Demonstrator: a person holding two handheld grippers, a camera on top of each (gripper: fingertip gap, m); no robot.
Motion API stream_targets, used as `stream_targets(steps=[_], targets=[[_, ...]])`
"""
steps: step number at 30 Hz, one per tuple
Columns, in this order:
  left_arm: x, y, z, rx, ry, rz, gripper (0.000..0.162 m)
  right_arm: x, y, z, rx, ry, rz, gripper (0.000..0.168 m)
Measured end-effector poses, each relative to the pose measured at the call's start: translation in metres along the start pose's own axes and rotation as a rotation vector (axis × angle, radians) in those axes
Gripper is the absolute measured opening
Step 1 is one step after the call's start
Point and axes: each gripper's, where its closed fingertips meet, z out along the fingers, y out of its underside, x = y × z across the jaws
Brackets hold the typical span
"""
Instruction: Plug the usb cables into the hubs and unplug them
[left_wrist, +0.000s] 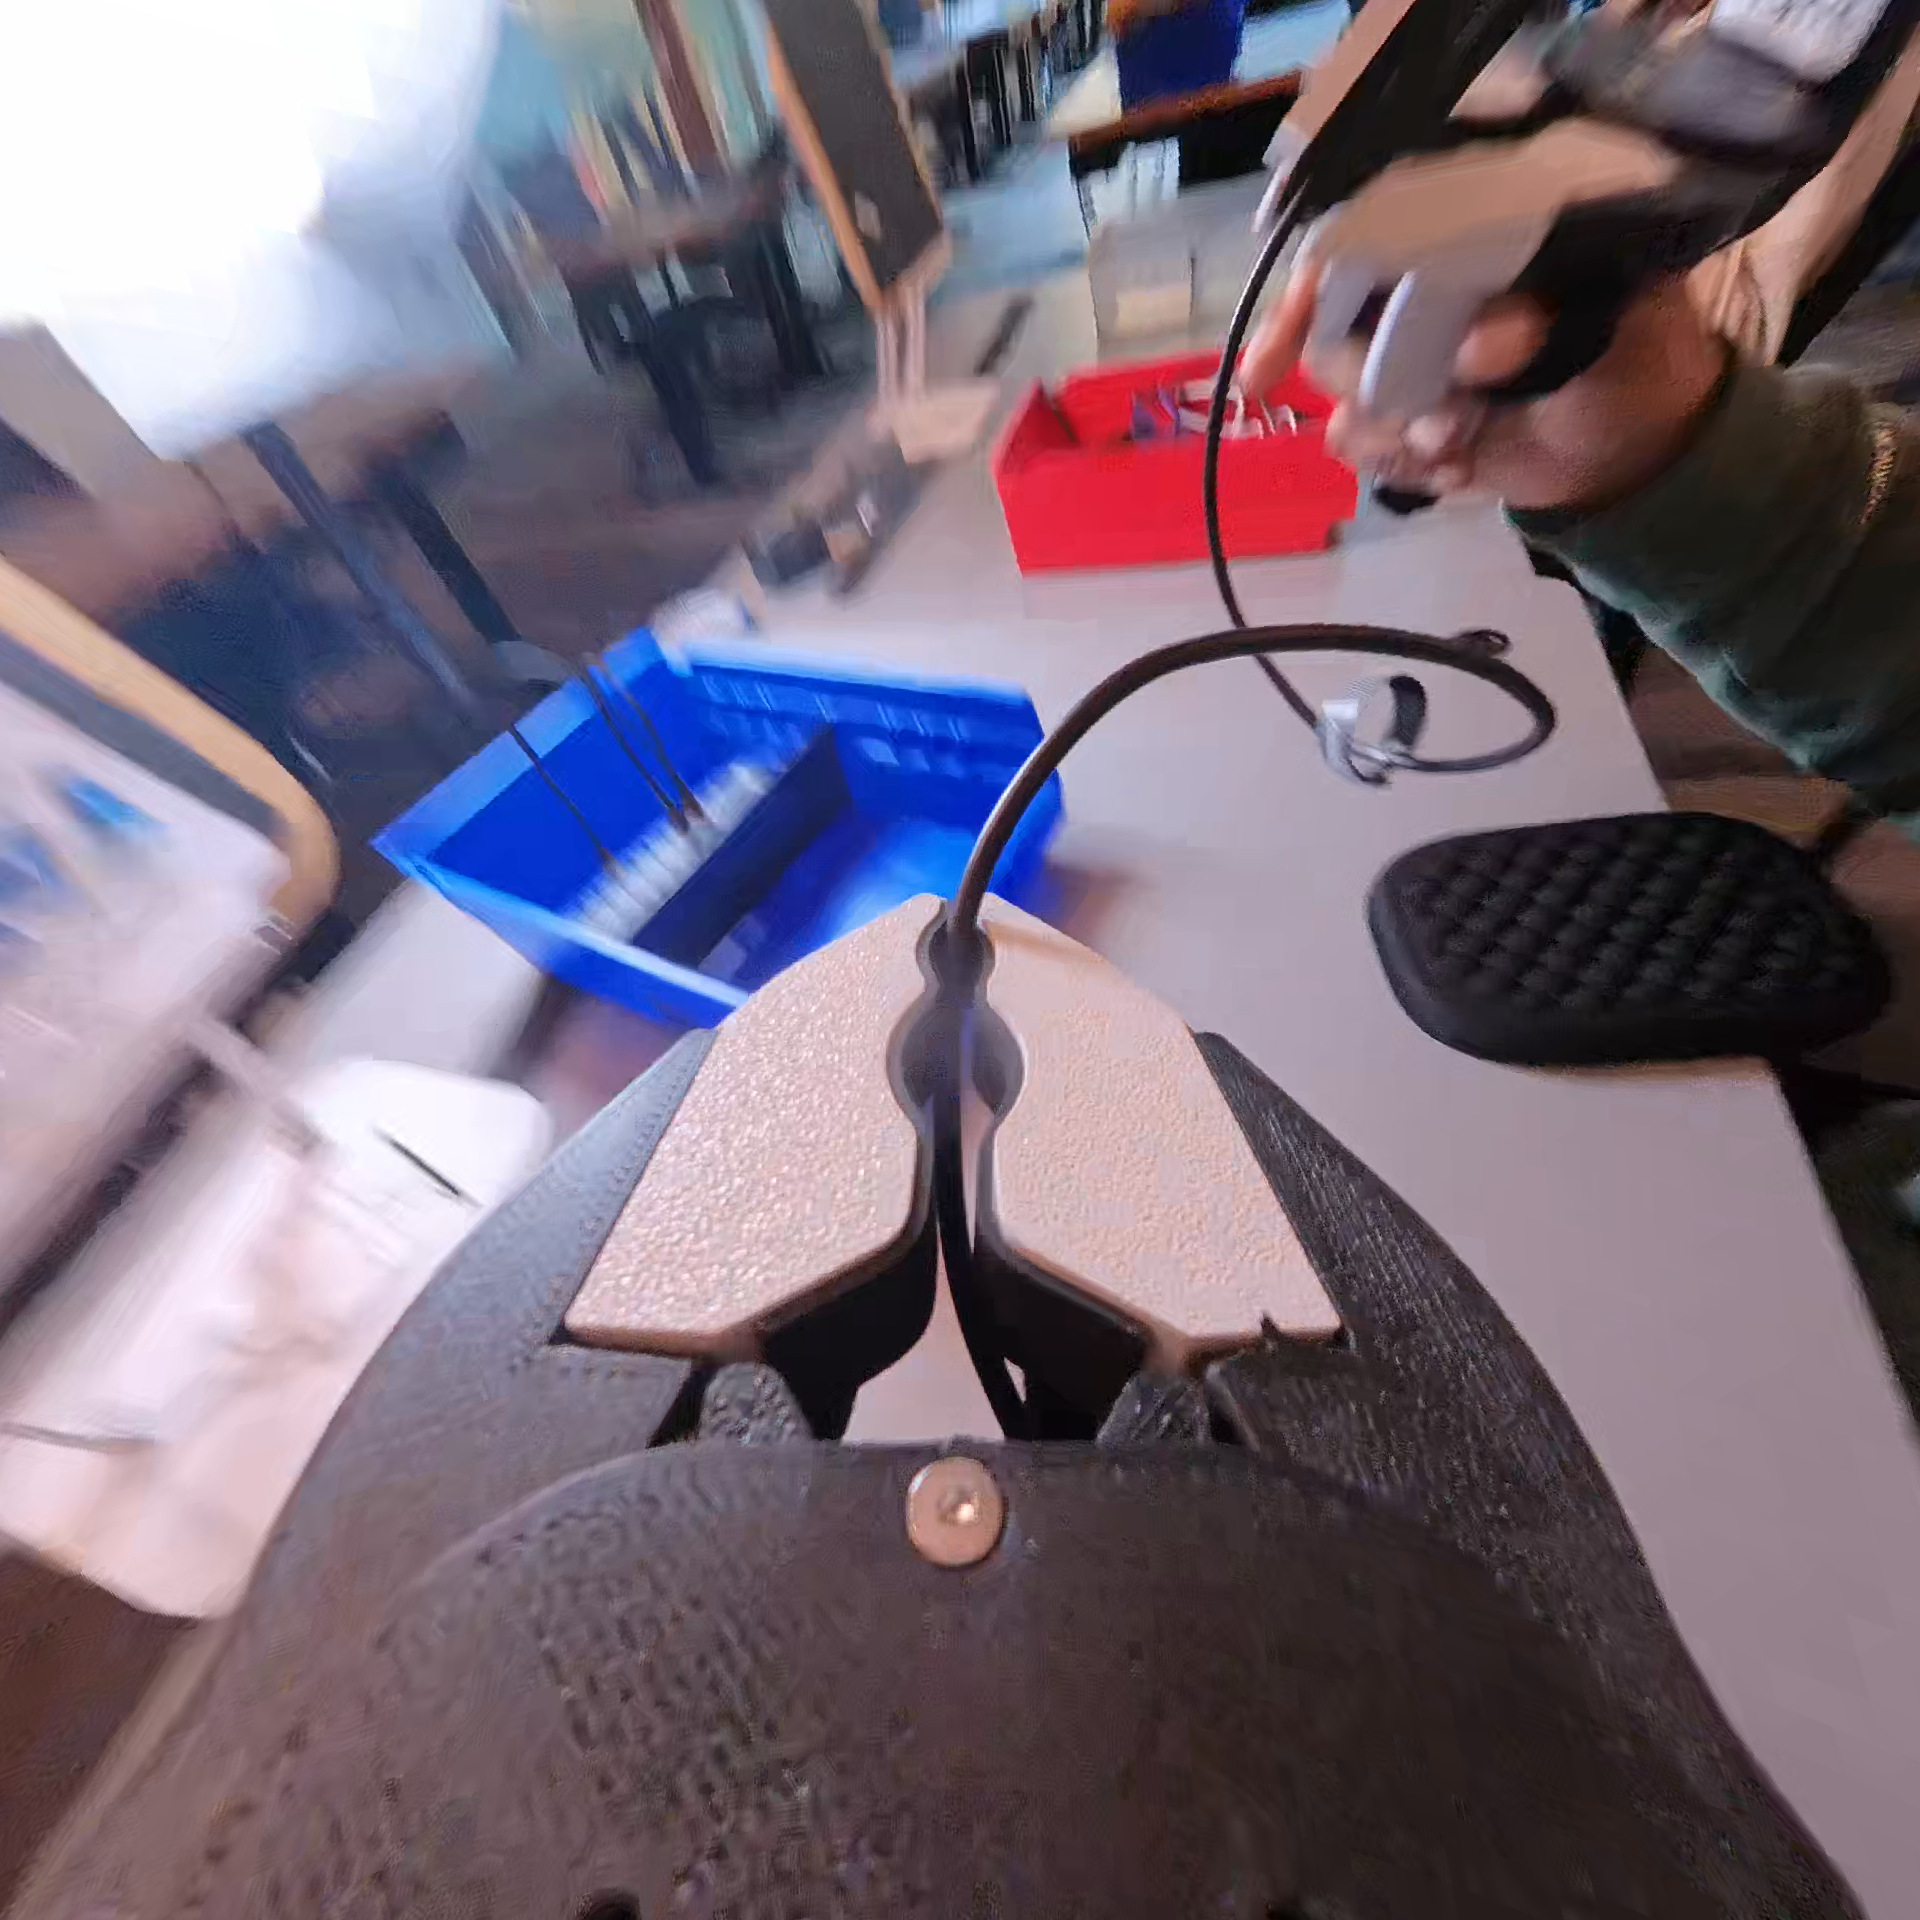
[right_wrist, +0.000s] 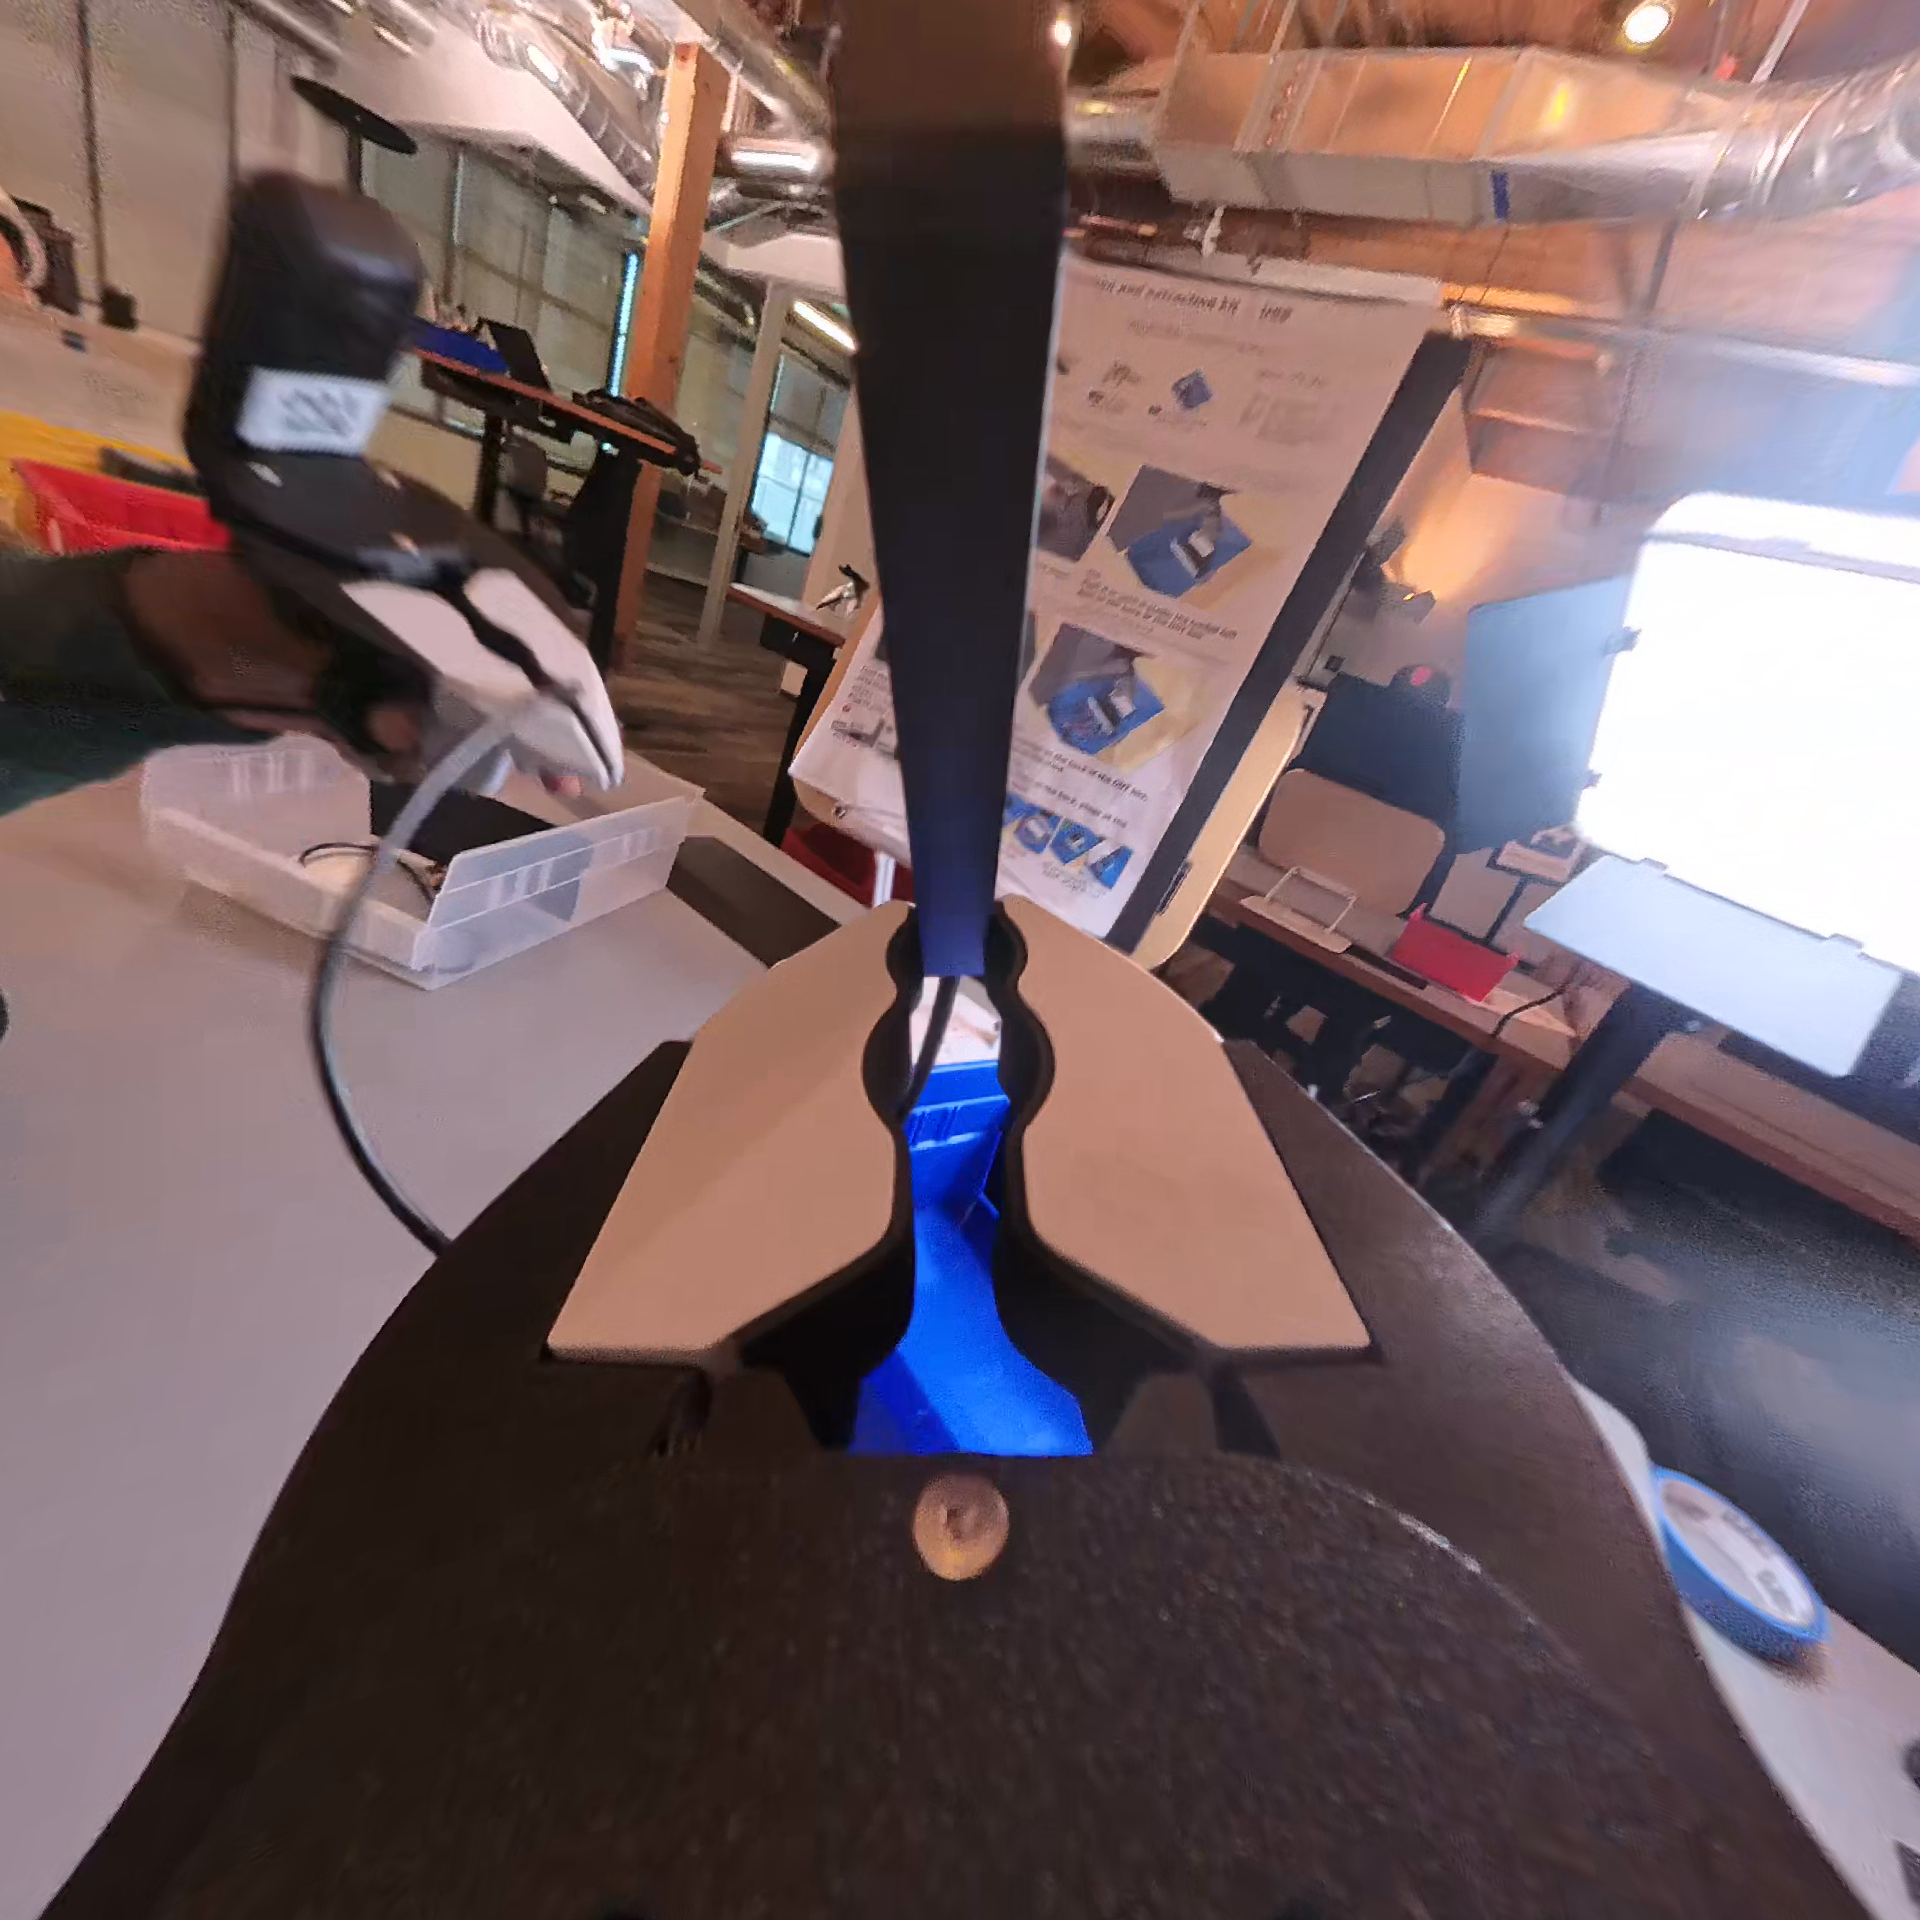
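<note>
Left gripper (left_wrist: 961, 997): jaws closed on the black usb cable (left_wrist: 1132, 681), kept slack above the tabletop (left_wrist: 1195, 1039) | Right gripper (right_wrist: 956, 987): jaws clamped on a flat dark hub (right_wrist: 951, 416), raised, probably to present its ports | Blue bin (left_wrist: 727, 831) nearby.

Pale table (left_wrist: 1299, 1039) with blue bin (left_wrist: 727, 821), red bin (left_wrist: 1164, 488), clear tray (right_wrist: 416, 873).

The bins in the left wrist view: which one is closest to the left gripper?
The blue bin, just beyond the left gripper. The red bin lies farther back on the table.
</note>
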Motion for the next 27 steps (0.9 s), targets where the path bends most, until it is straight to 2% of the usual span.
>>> stream_targets(steps=[2,3,4,5,6,7,9,11,15,19,22,24,27], targets=[[0.006,0.063,0.024,-0.114,0.07,-0.22,0.0,-0.01,0.016,0.007,-0.034,-0.037,0.023,0.011],[0.012,0.09,0.031,-0.174,0.108,-0.273,0.0,-0.016,0.023,0.011,-0.049,-0.058,0.033,0.011],[0.014,0.111,0.033,-0.229,0.11,-0.28,0.017,-0.024,0.03,0.015,-0.06,-0.083,0.043,0.011],[0.014,0.129,0.032,-0.281,0.091,-0.235,0.025,-0.031,0.036,0.018,-0.067,-0.109,0.05,0.011],[0.015,0.141,0.028,-0.316,0.076,-0.163,0.023,-0.04,0.041,0.022,-0.072,-0.138,0.056,0.011],[0.016,0.148,0.023,-0.339,0.069,-0.117,0.028,-0.047,0.047,0.025,-0.075,-0.161,0.06,0.011],[0.02,0.154,0.011,-0.37,0.083,-0.092,0.047,-0.059,0.056,0.03,-0.069,-0.207,0.068,0.012],[0.017,0.148,-0.002,-0.339,0.07,-0.074,0.054,-0.069,0.061,0.034,-0.032,-0.258,0.087,0.011],[0.004,0.11,-0.027,-0.111,0.034,-0.088,0.069,-0.091,0.067,0.044,0.038,-0.369,0.123,0.011],[0.003,0.062,-0.057,0.126,0.013,-0.03,0.066,-0.112,0.073,0.053,0.06,-0.444,0.135,0.011],[0.022,0.039,-0.073,0.238,0.125,-0.043,0.067,-0.119,0.078,0.059,0.052,-0.458,0.146,0.012],[0.036,0.038,-0.076,0.234,0.202,-0.048,0.074,-0.115,0.082,0.062,0.037,-0.437,0.153,0.012],[0.067,0.056,-0.074,0.133,0.381,-0.045,0.085,-0.102,0.09,0.066,0.007,-0.368,0.162,0.012]])
